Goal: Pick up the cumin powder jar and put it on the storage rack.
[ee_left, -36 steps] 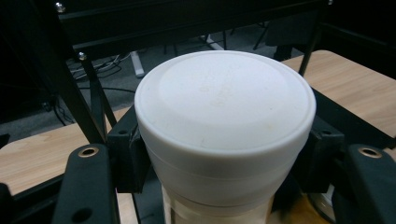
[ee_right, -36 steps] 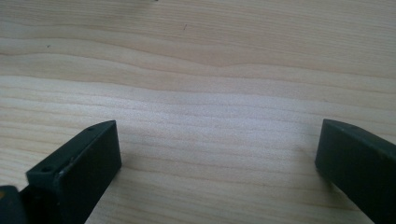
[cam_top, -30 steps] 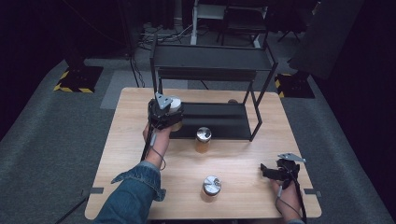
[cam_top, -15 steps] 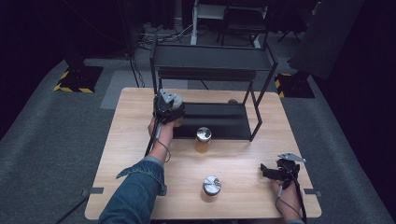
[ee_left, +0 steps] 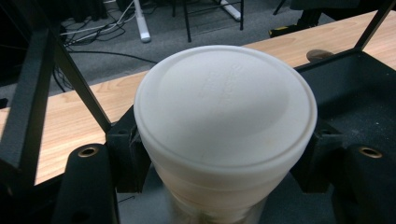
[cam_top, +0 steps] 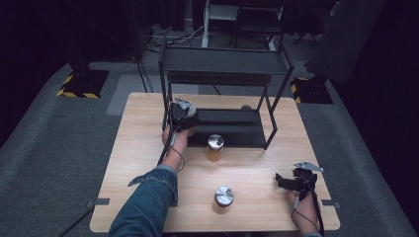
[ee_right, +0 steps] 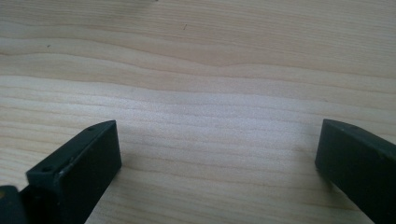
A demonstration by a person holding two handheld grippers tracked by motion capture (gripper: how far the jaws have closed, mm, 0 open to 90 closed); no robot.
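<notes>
My left gripper (cam_top: 184, 114) is shut on a jar with a white lid (ee_left: 224, 107), one black jaw at each side of it (ee_left: 222, 154). It hangs at the left end of the black rack's lower shelf (cam_top: 237, 129), beside the rack's front left post (ee_left: 79, 79). The hand and gripper body hide the jar in the high view. My right gripper (cam_top: 284, 181) rests low over the table's front right corner, its jaws wide apart (ee_right: 217, 154) with only bare wood between them.
A black two-level rack (cam_top: 225, 61) stands at the back of the wooden table (cam_top: 138, 148). An amber jar with a silver lid (cam_top: 215, 147) stands just in front of the lower shelf. A second silver-lidded jar (cam_top: 224, 196) stands near the front edge.
My left hand has carried the white-lidded jar to the right and a little down, up to the lower shelf's left end. The right gripper has stayed put.
</notes>
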